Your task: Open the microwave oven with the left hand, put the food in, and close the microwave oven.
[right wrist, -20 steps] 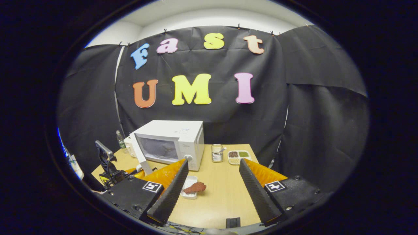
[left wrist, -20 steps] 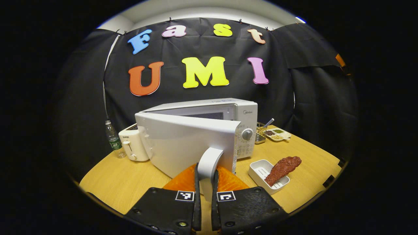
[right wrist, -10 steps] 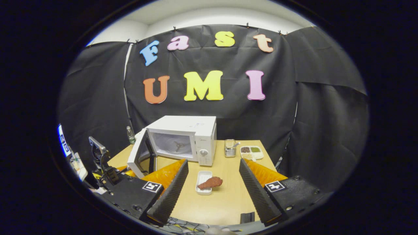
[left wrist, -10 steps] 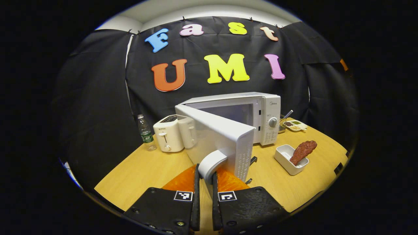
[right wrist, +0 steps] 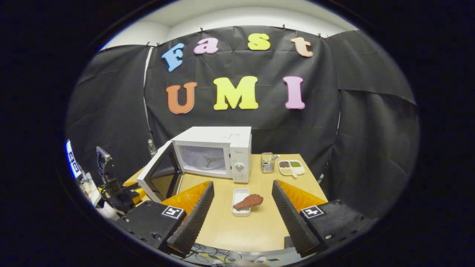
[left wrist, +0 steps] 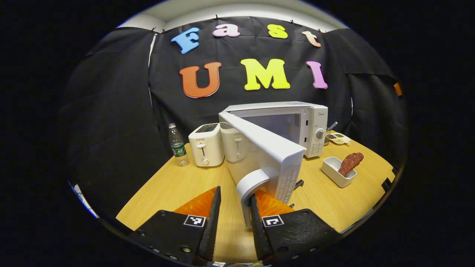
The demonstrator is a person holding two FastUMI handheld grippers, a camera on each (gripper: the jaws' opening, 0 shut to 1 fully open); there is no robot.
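The microwave [right wrist: 217, 152] is seen at the far middle of the table [right wrist: 256, 226], with its door [left wrist: 265, 155] swung wide open to the left and the cavity with its turntable exposed. The door handle [left wrist: 252, 185] is seen in the left gripper view between the fingers of the left gripper [left wrist: 233, 218]; the right finger [left wrist: 256, 222] is touching it, the left finger [left wrist: 211, 222] stands apart from it, so the jaws are parted and the handle is not clamped. The food [right wrist: 249, 201], a reddish-brown piece, is laid across a small white tray [right wrist: 240, 202] on the table in front of the microwave, near its control side. The right gripper [right wrist: 241, 215] is held above the near table edge with its fingers wide apart and nothing between them; the tray is framed in the gap farther off. A toaster [left wrist: 206, 149] and a water bottle [left wrist: 178, 145] are placed left of the microwave. A metal basket [right wrist: 267, 162] and a divided dish [right wrist: 291, 167] of grains are set right of it, at the far side. Cables [right wrist: 207, 254] are seen at the near table edge.
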